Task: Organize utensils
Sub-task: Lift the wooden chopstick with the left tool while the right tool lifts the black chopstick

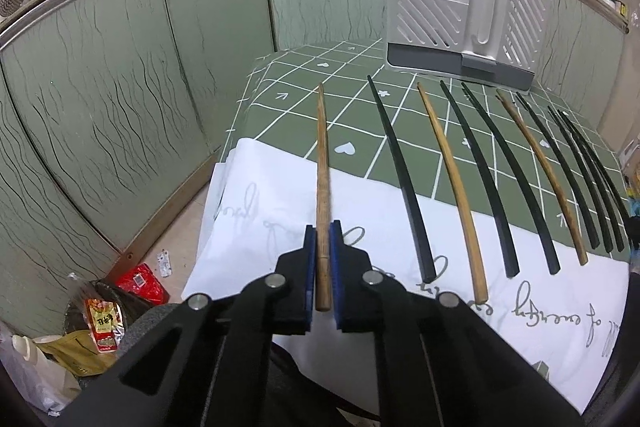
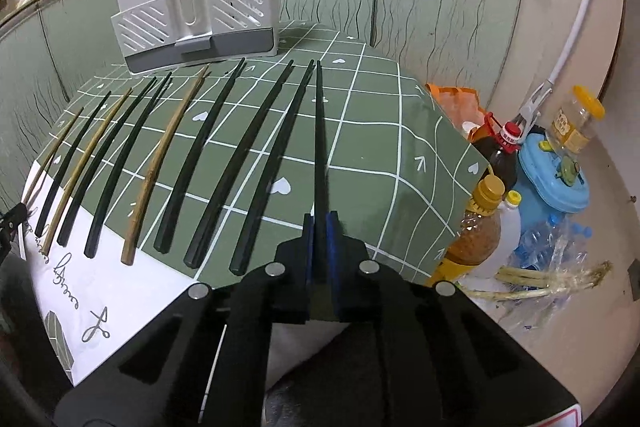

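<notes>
A: In the left wrist view, what is the left gripper (image 1: 323, 247) doing?

B: It is clamping a wooden chopstick (image 1: 322, 163) near its thick end, blue pads (image 1: 309, 267) pressing both sides. The stick is running straight ahead along the fingers, tip pointing at the far edge of the green checked tablecloth (image 1: 352, 115). The white slotted utensil holder (image 1: 460, 23) is standing ahead and to the right of that line.

A: And the right wrist view?

B: The right gripper (image 2: 320, 243) is pinching a black chopstick (image 2: 319, 131), also lying along the fingers. Here the utensil holder (image 2: 200, 3) is sitting ahead and to the left, beyond the row of loose chopsticks (image 2: 180, 167).

A: So which is nearer?

B: I cannot tell; I judge both sticks are needing a swing inward towards the holder.
</notes>
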Demonstrator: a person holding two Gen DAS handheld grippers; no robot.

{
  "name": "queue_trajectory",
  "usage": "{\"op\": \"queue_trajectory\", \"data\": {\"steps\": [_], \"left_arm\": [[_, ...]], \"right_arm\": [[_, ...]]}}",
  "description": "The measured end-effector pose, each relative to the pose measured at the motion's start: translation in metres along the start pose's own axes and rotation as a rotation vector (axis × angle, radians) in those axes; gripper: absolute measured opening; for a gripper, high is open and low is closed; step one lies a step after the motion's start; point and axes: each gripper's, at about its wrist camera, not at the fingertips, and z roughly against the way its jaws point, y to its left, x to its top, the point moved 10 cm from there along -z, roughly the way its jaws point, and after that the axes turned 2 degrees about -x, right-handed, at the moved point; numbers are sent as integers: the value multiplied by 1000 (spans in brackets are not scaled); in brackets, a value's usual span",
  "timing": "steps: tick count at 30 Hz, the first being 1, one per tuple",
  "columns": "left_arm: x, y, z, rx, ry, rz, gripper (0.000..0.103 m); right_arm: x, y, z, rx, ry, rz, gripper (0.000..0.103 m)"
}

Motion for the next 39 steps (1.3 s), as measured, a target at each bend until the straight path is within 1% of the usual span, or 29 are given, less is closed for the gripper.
{"op": "queue_trajectory", "data": {"steps": [8,15,21,24,31,39], "left_arm": [[13,1,15,-30,-33,10,8],[32,1,36,-81,-61,17,8],[52,1,53,-109,-94,14,8],[61,1,61,-115,-113,8,8],[79,1,74,-126,-146,-8,8],[94,3,82,-141,-167,-8,8]], "right_arm": [[11,-4,17,19,-26,-7,6],[29,-6,37,41,-63,-12,6],[45,-7,57,64,-100,-5,6],[52,-9,63,80,-109,-8,6],[67,-12,76,84,-141,4,6],[82,-19,86,87,-170,1,6]]}}
